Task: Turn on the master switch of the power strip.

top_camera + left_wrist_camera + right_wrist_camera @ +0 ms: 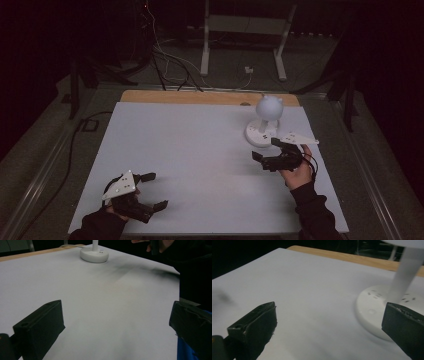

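In the right gripper view the lamp [387, 302] loses its head to the top edge, and its round base is partly covered by one black jaw; in the left gripper view the same lamp is cut at the stem, only base and a stub left; the right hand [160, 245] there is sliced by the top edge; smears of blur cross the white table [112, 290]; the marks on the lamp base are too small to read.

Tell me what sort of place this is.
Probably a dim lab or recording workshop: a white-topped table bearing just a small white desk lamp, loose cables on the floor behind it, and a white metal stand.
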`<state>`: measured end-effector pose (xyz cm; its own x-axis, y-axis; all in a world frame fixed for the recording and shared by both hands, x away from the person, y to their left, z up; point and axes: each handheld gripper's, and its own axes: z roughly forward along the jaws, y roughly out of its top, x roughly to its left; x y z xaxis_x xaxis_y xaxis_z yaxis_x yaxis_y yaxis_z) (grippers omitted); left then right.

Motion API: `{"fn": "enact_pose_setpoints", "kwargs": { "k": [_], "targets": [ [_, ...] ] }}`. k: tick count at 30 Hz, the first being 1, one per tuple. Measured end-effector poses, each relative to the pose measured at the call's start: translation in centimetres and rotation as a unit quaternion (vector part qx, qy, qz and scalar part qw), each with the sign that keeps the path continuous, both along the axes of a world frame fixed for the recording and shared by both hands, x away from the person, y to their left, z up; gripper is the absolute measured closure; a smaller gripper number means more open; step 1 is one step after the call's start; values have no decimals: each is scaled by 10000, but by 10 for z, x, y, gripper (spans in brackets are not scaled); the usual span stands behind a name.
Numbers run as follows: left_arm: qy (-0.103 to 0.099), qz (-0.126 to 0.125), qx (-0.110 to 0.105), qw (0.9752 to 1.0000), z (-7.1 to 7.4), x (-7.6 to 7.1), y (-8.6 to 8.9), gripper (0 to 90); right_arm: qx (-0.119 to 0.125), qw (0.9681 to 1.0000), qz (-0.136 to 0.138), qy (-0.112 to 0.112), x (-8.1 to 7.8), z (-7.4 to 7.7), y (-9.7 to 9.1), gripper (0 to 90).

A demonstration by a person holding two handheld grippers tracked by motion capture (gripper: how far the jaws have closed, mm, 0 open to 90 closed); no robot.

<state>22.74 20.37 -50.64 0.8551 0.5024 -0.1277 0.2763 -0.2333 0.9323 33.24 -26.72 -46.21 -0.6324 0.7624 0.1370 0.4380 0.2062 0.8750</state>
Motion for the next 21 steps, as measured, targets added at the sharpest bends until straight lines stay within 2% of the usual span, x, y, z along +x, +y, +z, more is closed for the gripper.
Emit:
{"fn": "enact_pose_setpoints", "kwargs": {
  "k": [7, 13, 16, 21],
  "targets": [
    [10, -3, -9, 10000, 0, 0, 0, 2, 78, 9994, 322, 37, -18, -5, 4, 0],
    [14, 0, -11, 10000, 0, 1, 0, 2, -71, 9976, 658, 208, -35, -15, 6, 0],
    [13, 1, -11, 10000, 0, 1, 0, 2, -16, 9969, 749, 252, -42, -20, 5, 0],
    [2, 0, -5, 10000, 0, 1, 0, 2, -185, 9954, 900, 281, -55, -30, 2, 0]
  ]
}}
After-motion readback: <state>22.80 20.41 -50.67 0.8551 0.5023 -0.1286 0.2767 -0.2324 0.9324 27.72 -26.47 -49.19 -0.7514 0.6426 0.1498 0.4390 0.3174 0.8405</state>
